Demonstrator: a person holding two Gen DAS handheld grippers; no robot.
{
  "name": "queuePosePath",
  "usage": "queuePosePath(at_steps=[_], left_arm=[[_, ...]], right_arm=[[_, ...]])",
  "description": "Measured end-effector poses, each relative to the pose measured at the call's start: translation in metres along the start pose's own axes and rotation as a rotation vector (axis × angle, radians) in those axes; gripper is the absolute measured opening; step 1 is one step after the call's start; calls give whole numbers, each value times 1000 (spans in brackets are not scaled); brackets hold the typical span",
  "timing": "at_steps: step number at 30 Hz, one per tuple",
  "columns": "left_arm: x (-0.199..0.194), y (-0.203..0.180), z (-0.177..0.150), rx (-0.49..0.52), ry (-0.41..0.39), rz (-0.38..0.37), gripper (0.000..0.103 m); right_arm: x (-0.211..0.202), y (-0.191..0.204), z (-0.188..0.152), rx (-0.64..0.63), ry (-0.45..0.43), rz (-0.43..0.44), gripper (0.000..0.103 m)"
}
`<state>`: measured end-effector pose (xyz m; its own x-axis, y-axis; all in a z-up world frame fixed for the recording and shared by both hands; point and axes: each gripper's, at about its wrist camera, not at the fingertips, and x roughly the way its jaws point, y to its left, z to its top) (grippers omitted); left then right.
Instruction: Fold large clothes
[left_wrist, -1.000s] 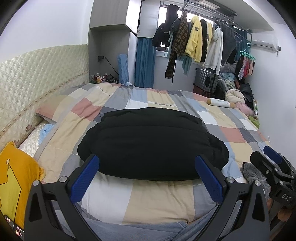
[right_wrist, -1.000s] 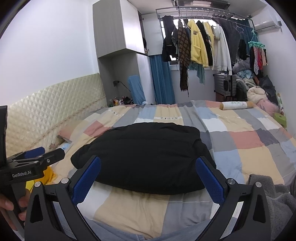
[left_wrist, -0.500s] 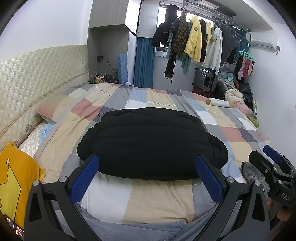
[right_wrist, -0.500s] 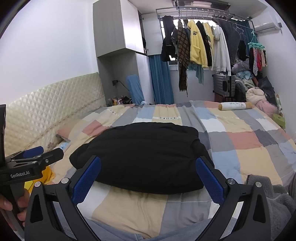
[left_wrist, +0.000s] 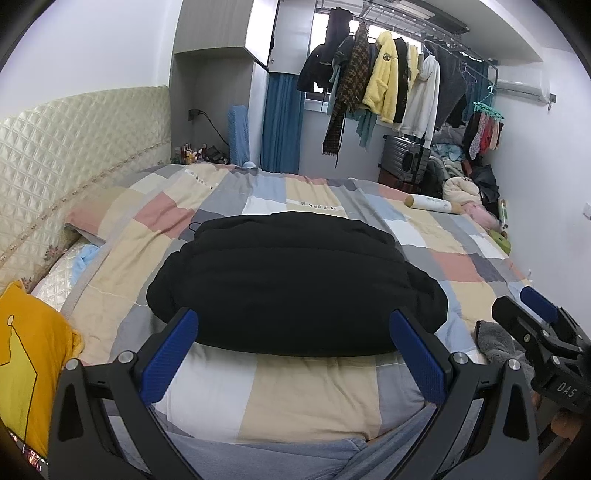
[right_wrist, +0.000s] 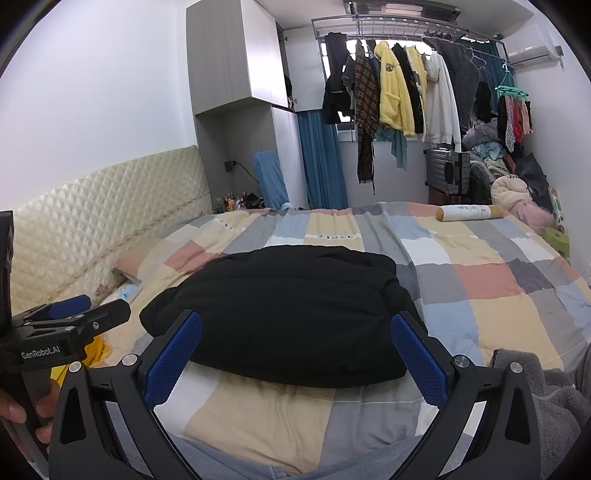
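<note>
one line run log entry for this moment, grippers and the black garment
left gripper: open, empty | right gripper: open, empty | black garment: folded bundle lying on patchwork quilt, untouched | both grippers held short of it

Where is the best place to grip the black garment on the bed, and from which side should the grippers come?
Probably the near rounded edge of the black garment, one corner for each gripper, coming from the near side. It lies as a flat bundle on the patchwork quilt, with this edge facing both open grippers, the left gripper and the right gripper, and nothing blocks the way.

Black claws (left_wrist: 293, 341) with textured blue pads (left_wrist: 170, 350), silver screws, white "GenRobot.AI" and "DAS" lettering.
</note>
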<state>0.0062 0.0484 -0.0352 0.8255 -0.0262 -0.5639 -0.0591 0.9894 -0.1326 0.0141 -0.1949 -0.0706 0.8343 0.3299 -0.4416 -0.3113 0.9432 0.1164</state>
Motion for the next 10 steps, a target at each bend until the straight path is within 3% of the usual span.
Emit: queuePosePath(at_steps=[10], left_arm=[[2,-4,0,1,-1,16,103]], right_arm=[[-4,-7,3,20,-16,-17,103]])
